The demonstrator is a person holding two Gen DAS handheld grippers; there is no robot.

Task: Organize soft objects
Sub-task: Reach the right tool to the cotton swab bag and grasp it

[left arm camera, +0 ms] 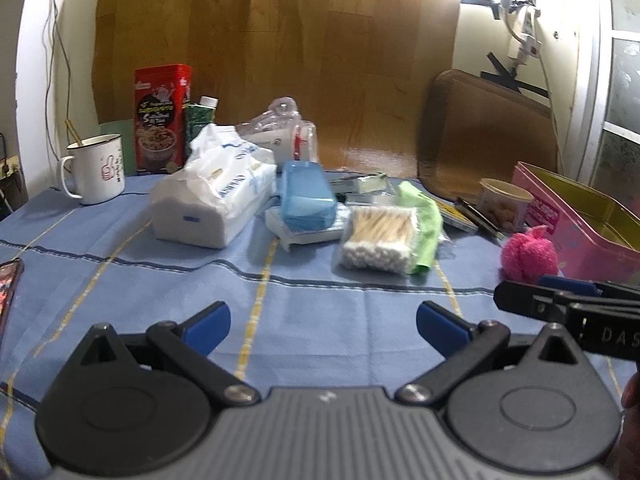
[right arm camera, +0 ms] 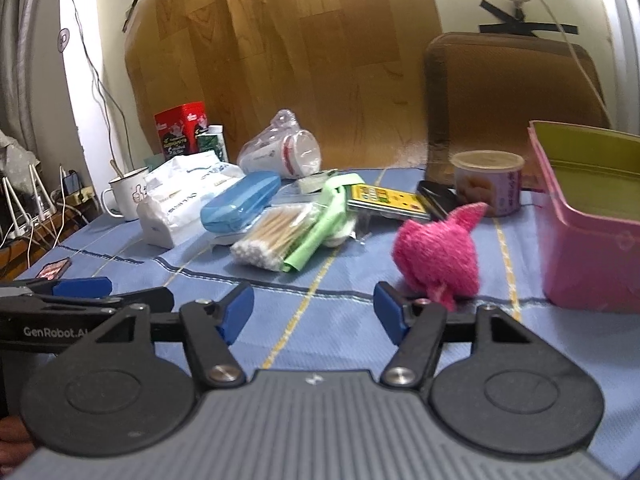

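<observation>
A fuzzy pink soft toy (right arm camera: 438, 254) lies on the blue tablecloth just left of a pink tin box (right arm camera: 588, 216) with an open top; it also shows in the left wrist view (left arm camera: 529, 255), beside the box (left arm camera: 576, 220). My right gripper (right arm camera: 314, 312) is open and empty, just short of the toy. My left gripper (left arm camera: 323, 326) is open and empty over bare cloth. A white tissue pack (left arm camera: 212, 196), a bag of cotton swabs (left arm camera: 378, 240) and a green cloth (left arm camera: 426, 220) lie mid-table.
A blue case (left arm camera: 306, 196), a white mug (left arm camera: 94, 168), a red tin (left arm camera: 162, 118), a bagged cup (right arm camera: 282, 150), a snack tub (right arm camera: 488, 182) and a yellow packet (right arm camera: 386, 200) crowd the back. A phone (left arm camera: 8, 288) lies at left. A brown chair back (right arm camera: 512, 96) stands behind.
</observation>
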